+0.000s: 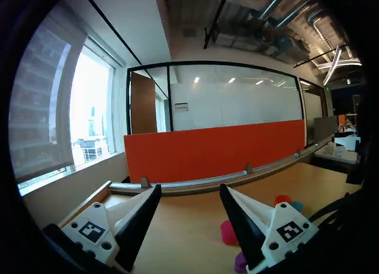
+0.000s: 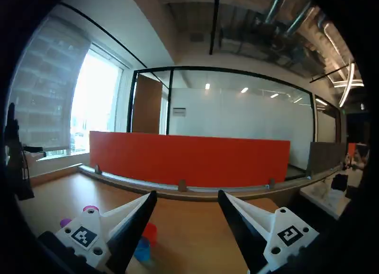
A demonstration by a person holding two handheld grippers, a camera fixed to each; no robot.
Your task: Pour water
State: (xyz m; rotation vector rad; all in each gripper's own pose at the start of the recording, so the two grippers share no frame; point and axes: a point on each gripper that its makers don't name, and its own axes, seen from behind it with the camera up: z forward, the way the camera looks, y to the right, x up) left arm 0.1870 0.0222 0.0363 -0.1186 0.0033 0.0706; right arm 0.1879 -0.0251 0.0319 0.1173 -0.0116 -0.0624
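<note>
Cups (image 1: 229, 232), pink, red and purple, on the wooden desk (image 1: 189, 226), my left tongs (image 1: 189, 187) wide open and empty just beside them, my right tongs (image 2: 186, 193) wide open, empty, orange divider (image 1: 213, 150) behind, bright window (image 1: 90, 117)

open-plan office, orange desk divider (image 1: 213, 150), glass-walled room (image 2: 237, 117)
</note>
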